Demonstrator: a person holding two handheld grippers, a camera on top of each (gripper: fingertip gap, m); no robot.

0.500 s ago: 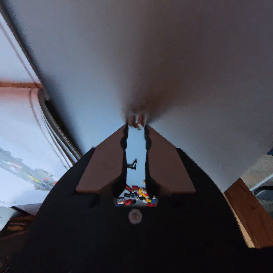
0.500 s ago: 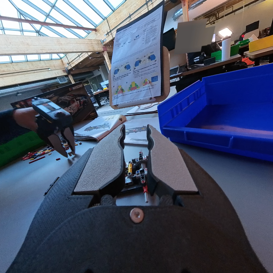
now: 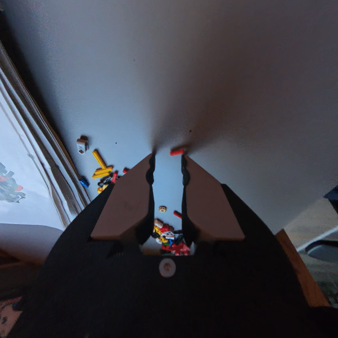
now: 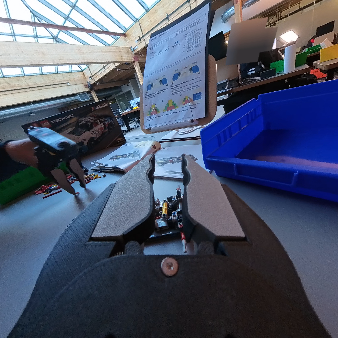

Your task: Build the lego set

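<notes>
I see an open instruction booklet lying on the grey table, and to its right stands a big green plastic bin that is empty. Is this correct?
Not quite: the big empty plastic bin to the right of the open instruction booklet is blue, not green, as the right wrist view shows. The rest holds: the booklet lies open on the grey table.

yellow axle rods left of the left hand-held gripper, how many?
3: one long yellow plastic axle rod angled upward, two yellow plastic axle rods lying side by side below it. The gripper may hide more.
</notes>
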